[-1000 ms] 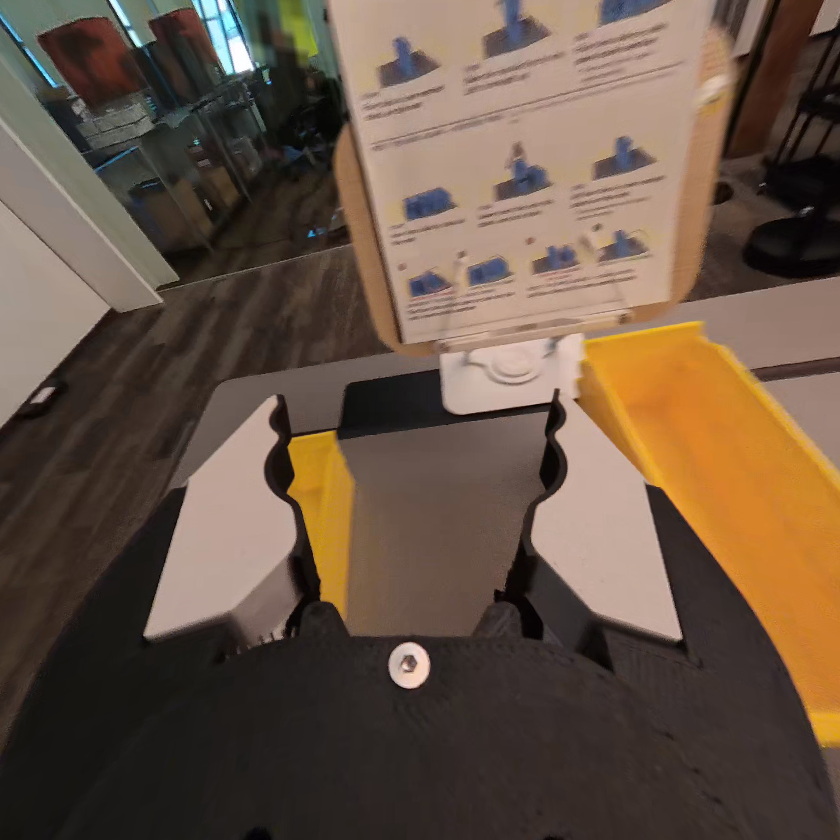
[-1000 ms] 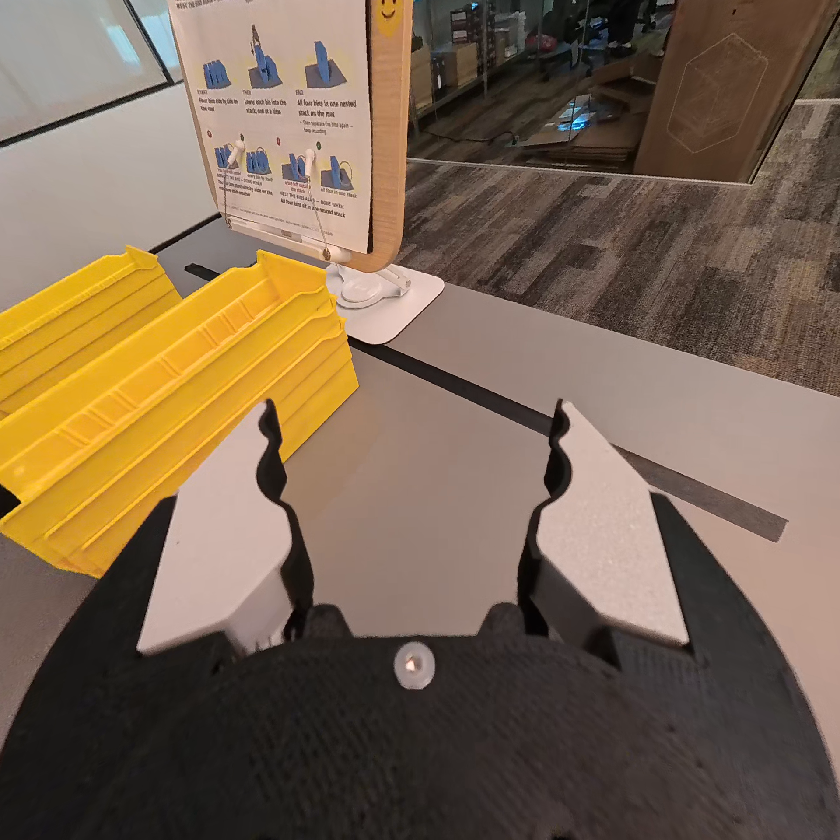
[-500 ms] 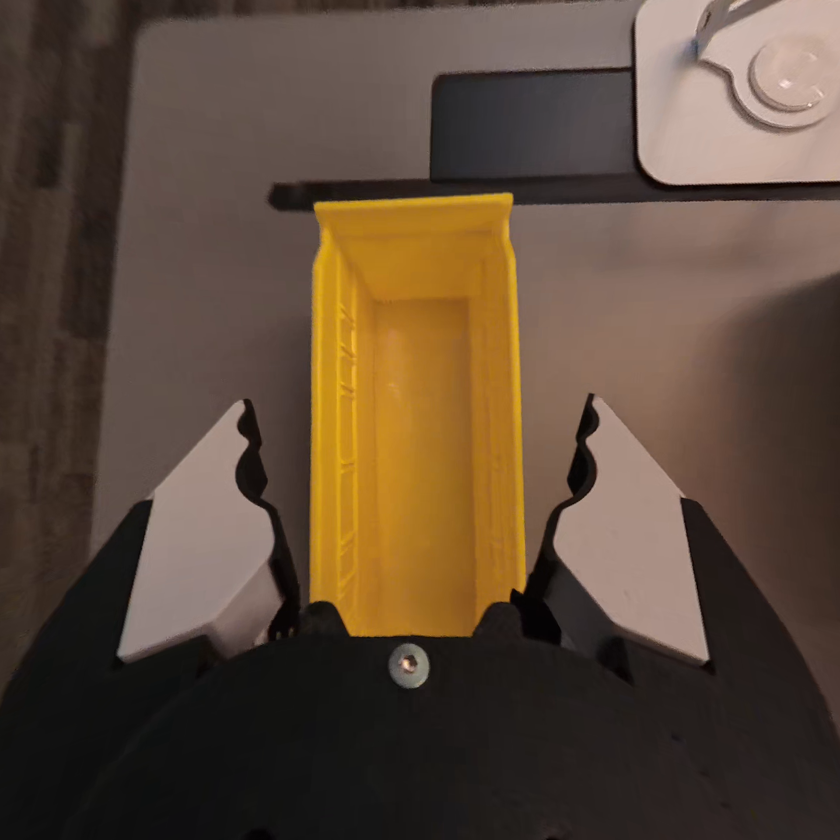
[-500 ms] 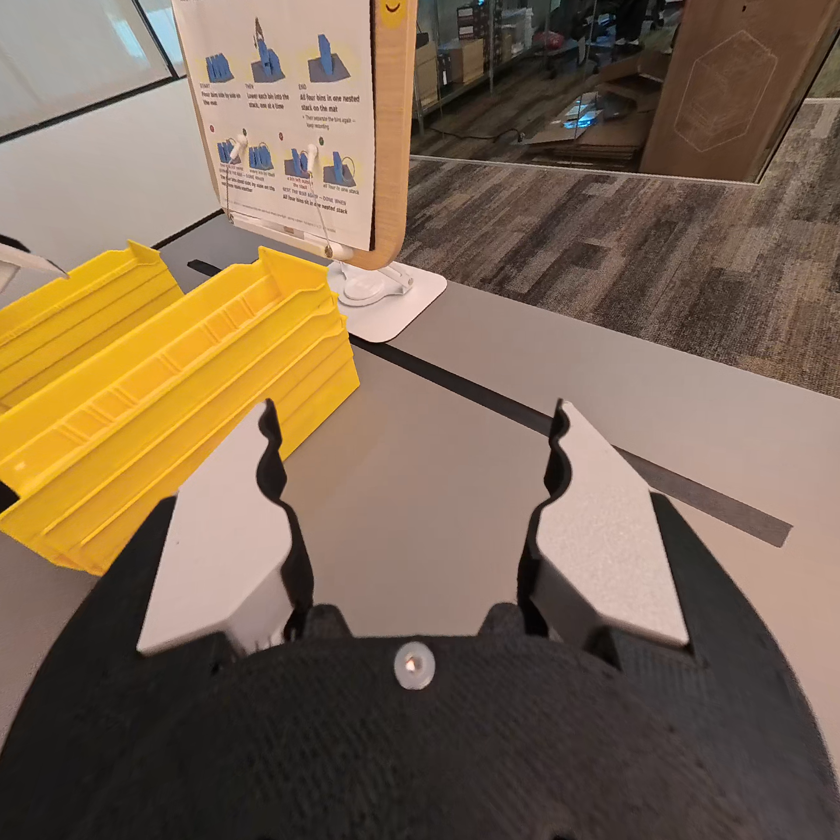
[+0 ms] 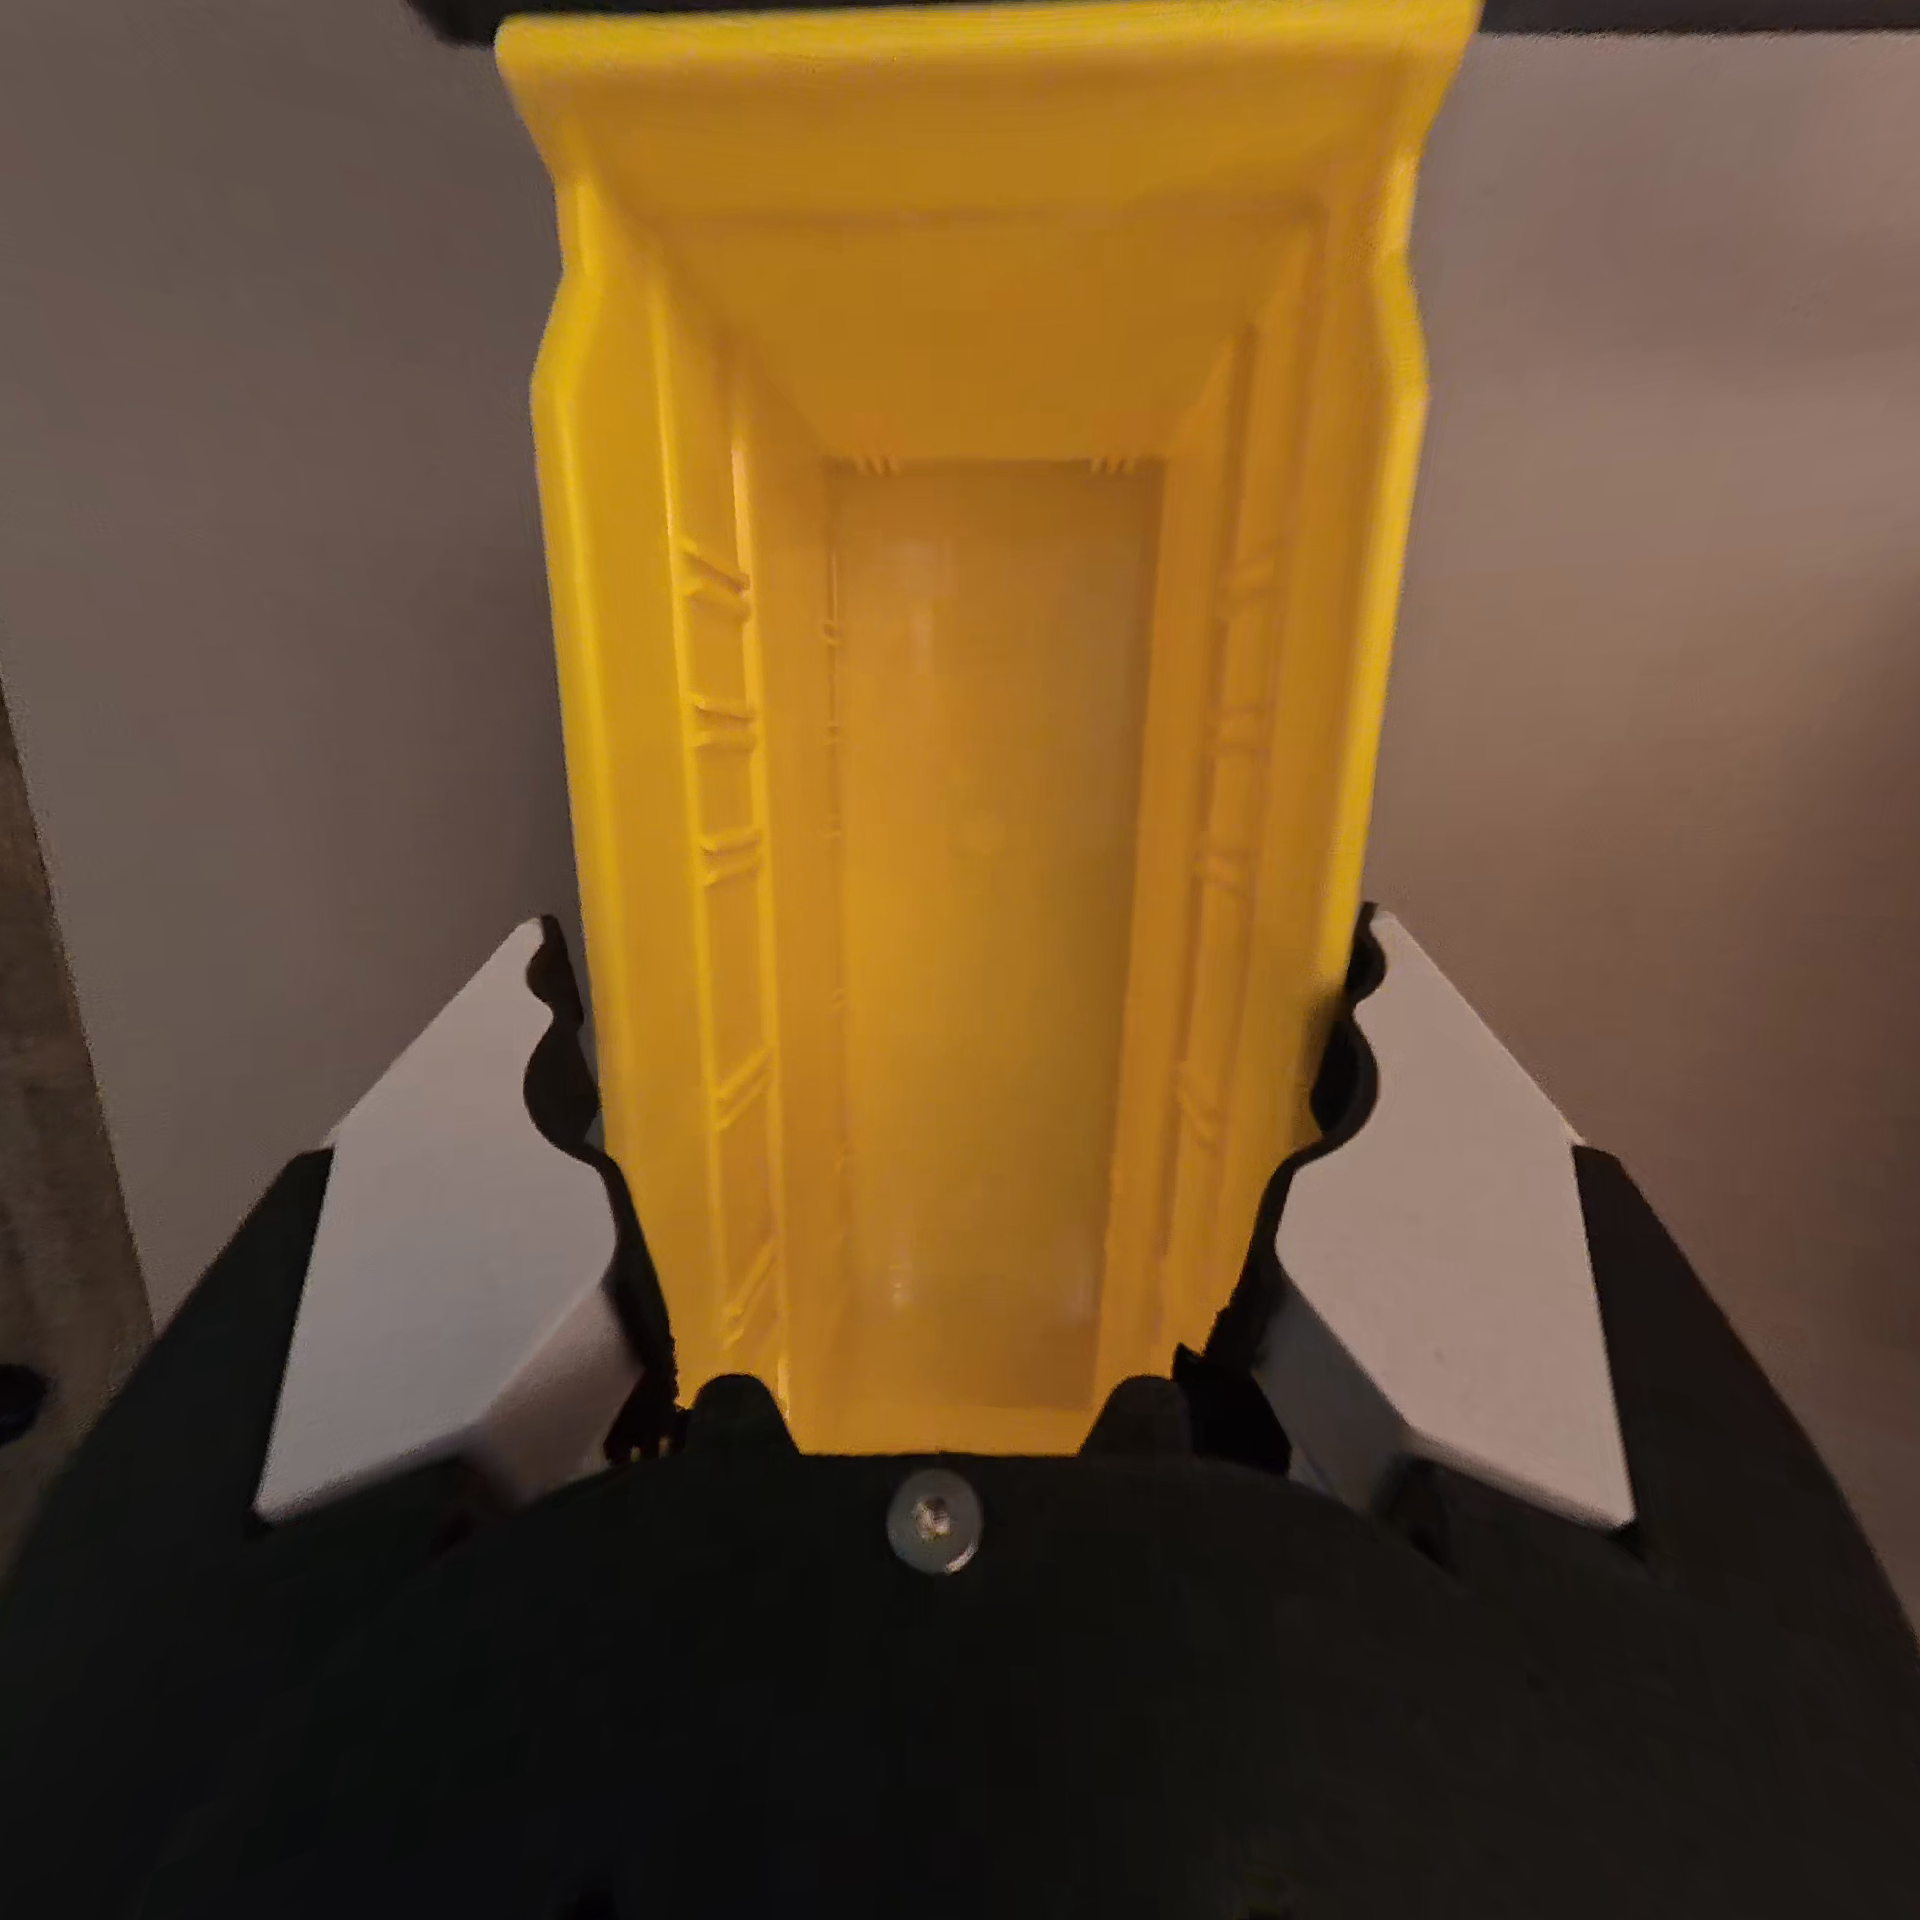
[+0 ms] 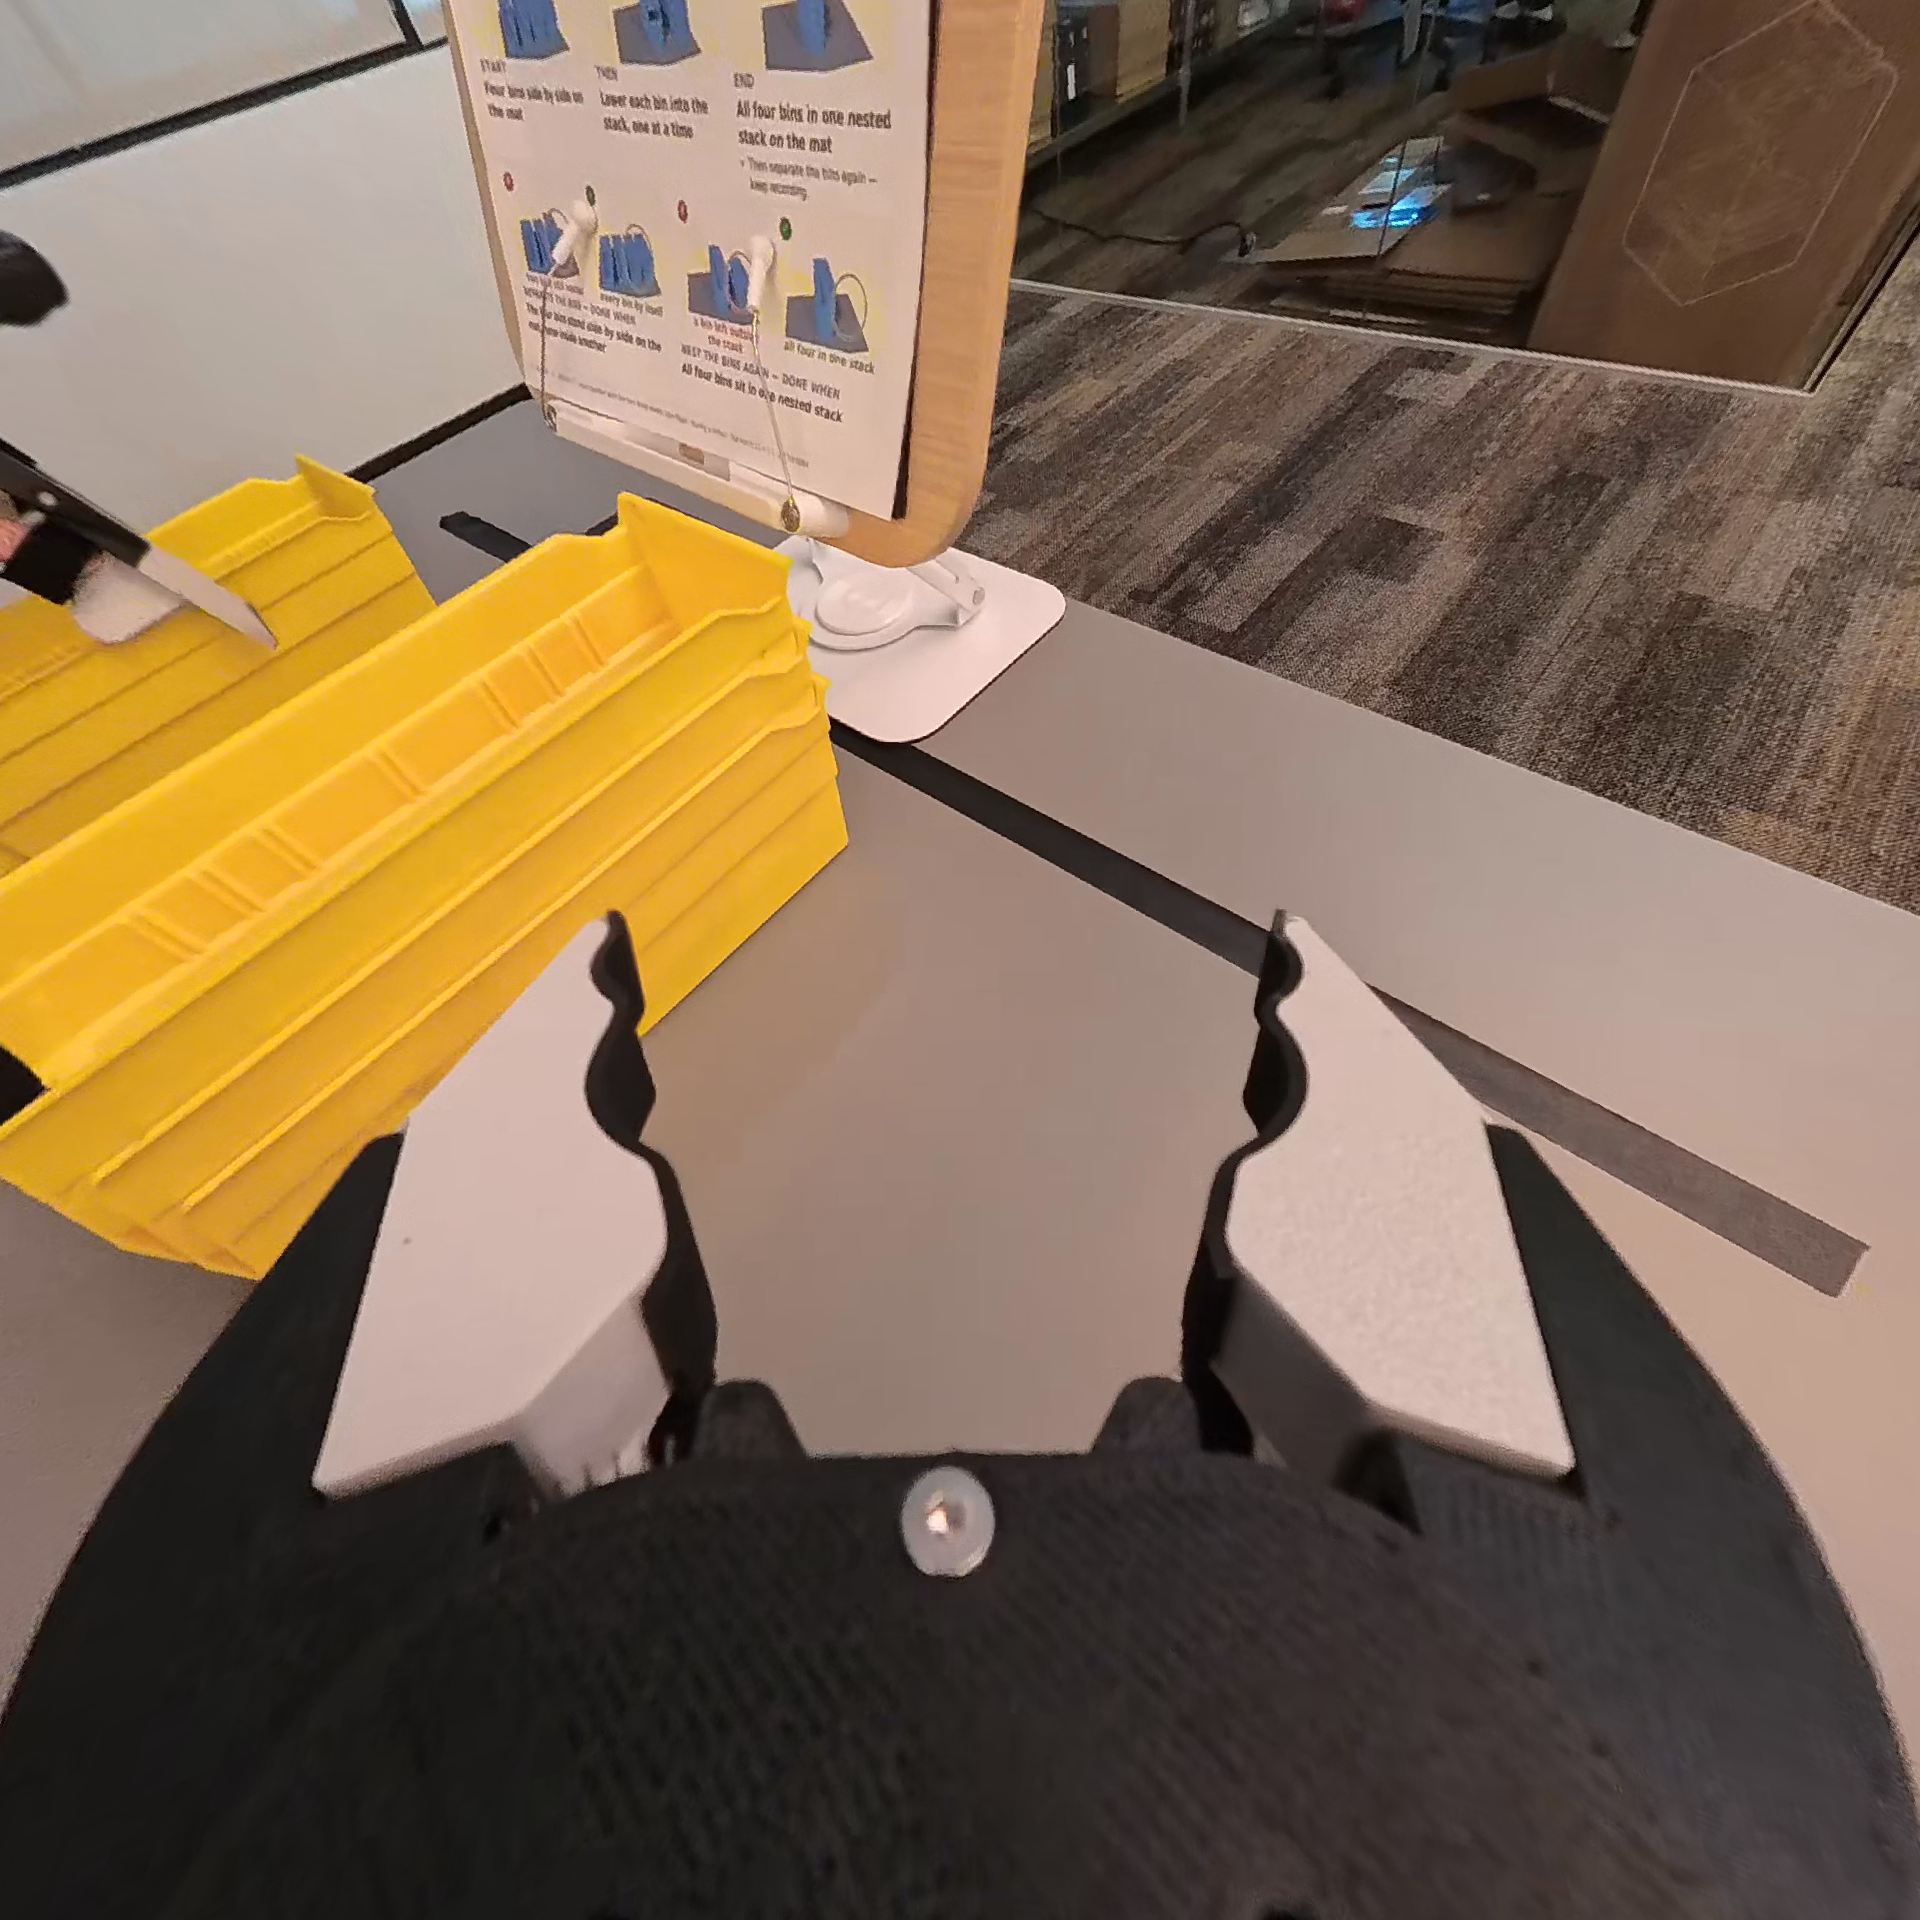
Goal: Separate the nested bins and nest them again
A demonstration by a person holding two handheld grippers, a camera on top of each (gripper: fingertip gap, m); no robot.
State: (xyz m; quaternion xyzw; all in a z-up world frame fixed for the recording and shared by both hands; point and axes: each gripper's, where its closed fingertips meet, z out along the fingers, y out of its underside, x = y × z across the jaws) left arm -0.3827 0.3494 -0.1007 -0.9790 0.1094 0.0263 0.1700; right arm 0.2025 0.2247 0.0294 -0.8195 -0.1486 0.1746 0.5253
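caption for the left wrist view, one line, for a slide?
Left gripper straddles a single yellow bin from above on the grey table, fingers wide at its side walls.

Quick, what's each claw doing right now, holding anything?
Left claw: spread wide around a yellow bin; a firm grip cannot be told.
Right claw: open, holding nothing.
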